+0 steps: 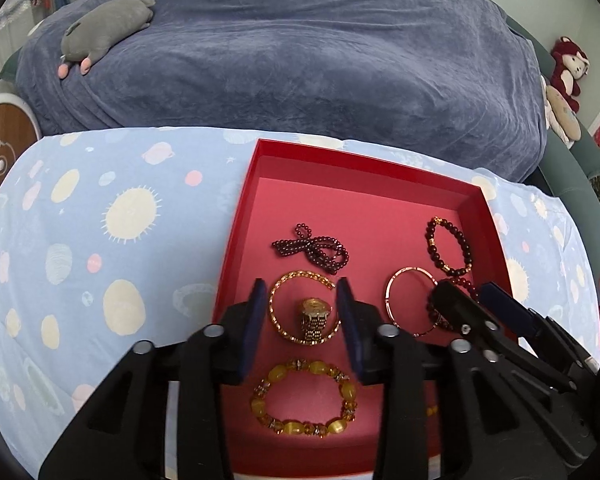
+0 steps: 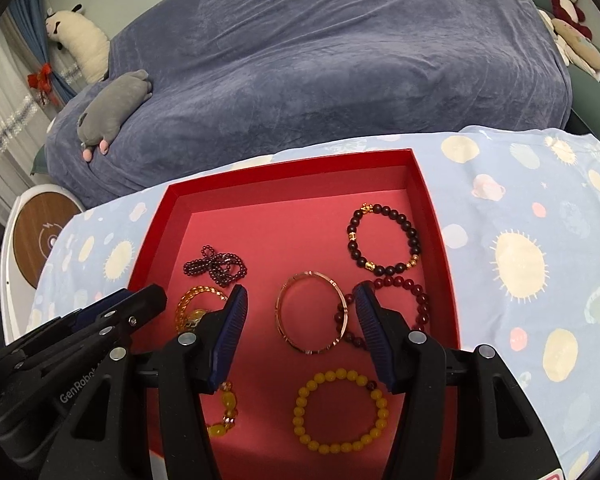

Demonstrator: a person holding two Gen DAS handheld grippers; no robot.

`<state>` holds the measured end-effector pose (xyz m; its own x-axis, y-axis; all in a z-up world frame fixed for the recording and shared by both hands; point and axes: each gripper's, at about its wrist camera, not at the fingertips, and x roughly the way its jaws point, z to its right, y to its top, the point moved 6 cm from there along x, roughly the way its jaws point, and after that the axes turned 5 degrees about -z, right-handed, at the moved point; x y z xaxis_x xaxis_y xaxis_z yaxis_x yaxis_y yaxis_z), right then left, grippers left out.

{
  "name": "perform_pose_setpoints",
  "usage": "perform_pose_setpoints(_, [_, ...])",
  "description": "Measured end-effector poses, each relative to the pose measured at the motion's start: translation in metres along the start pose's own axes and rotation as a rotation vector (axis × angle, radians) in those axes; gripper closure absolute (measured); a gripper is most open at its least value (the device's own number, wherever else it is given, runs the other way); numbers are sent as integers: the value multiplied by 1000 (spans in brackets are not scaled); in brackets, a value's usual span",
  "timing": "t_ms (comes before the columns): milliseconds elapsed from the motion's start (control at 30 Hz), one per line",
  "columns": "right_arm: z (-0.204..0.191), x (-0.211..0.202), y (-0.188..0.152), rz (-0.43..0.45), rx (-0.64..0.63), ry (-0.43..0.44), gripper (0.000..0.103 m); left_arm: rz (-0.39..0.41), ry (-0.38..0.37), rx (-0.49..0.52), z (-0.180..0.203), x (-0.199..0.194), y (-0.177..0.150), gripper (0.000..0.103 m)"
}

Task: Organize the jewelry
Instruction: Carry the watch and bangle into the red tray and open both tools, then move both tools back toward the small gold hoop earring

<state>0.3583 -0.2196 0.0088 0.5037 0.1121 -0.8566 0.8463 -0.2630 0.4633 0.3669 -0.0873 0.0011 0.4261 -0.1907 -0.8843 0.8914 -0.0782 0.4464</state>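
Observation:
A red box [image 1: 236, 240] [image 2: 436, 216] holds several pieces of jewelry. My left gripper [image 1: 302, 300] is open and empty, its fingers either side of a gold bangle [image 1: 284, 284] with a gold ring [image 1: 315, 318] inside it. A yellow chunky bead bracelet [image 1: 304, 398] lies nearer. My right gripper [image 2: 302, 304] is open and empty, straddling a rose-gold bangle [image 2: 311, 312]. A dark red bead bracelet [image 2: 416, 304] lies under its right finger. A yellow bead bracelet [image 2: 340, 410], a dark bead bracelet with gold beads [image 2: 384, 240] and a garnet strand [image 2: 216, 266] also lie in the box.
The box sits on a light blue patterned cloth [image 1: 100, 240] [image 2: 520, 240]. Behind it is a sofa under a blue-grey cover [image 1: 300, 40] with a grey plush toy [image 1: 108, 28]. A round wooden-topped device [image 2: 40, 228] stands at the left.

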Motion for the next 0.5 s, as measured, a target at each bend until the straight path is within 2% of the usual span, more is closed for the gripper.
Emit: perform_pose_setpoints(500, [-6,-65,-28,53,-11,-6,48,43,-6,26,9,-59,-28,67])
